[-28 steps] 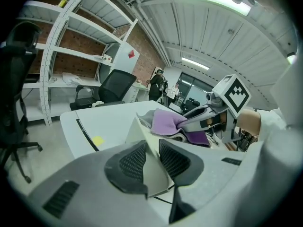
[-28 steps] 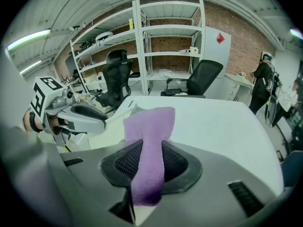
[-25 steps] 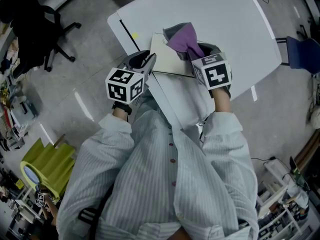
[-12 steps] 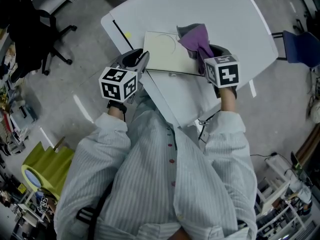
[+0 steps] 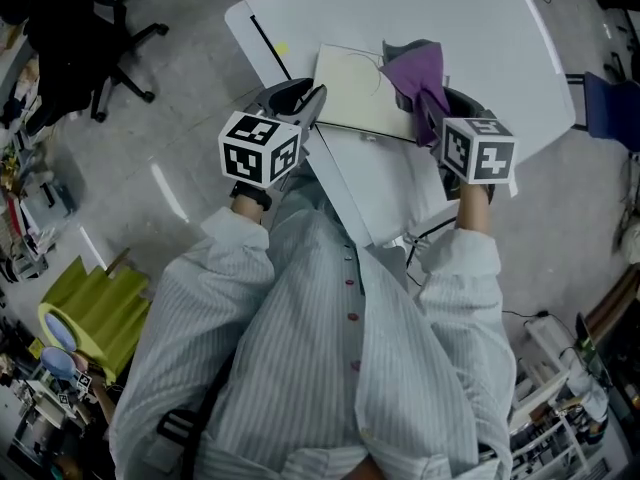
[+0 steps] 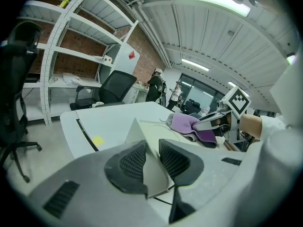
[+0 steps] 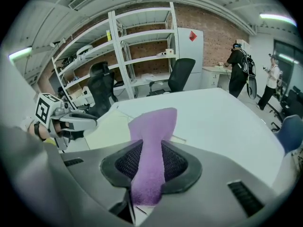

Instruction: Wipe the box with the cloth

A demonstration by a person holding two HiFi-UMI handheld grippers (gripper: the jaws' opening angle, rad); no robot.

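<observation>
A flat cream box (image 5: 358, 100) lies on the white table (image 5: 450, 8) near its front edge. My left gripper (image 5: 303, 106) is shut on the box's near left corner; in the left gripper view the box (image 6: 144, 136) sits pinched between the jaws of that gripper (image 6: 151, 159). My right gripper (image 5: 447, 110) is shut on a purple cloth (image 5: 420, 73), which hangs over the box's far right corner. In the right gripper view the cloth (image 7: 154, 126) runs up from between the jaws of the gripper (image 7: 151, 165), with the box (image 7: 111, 124) to its left.
A yellow note (image 5: 283, 48) is stuck on the table's left part. A black office chair (image 5: 70, 28) stands on the floor at the left, a blue chair (image 5: 612, 103) at the right. Shelving (image 7: 142, 46) and people (image 7: 239, 65) are far behind the table.
The head view has swung, so everything sits a little further right. Both grippers keep their hold; the cloth stays at the box's far right corner.
</observation>
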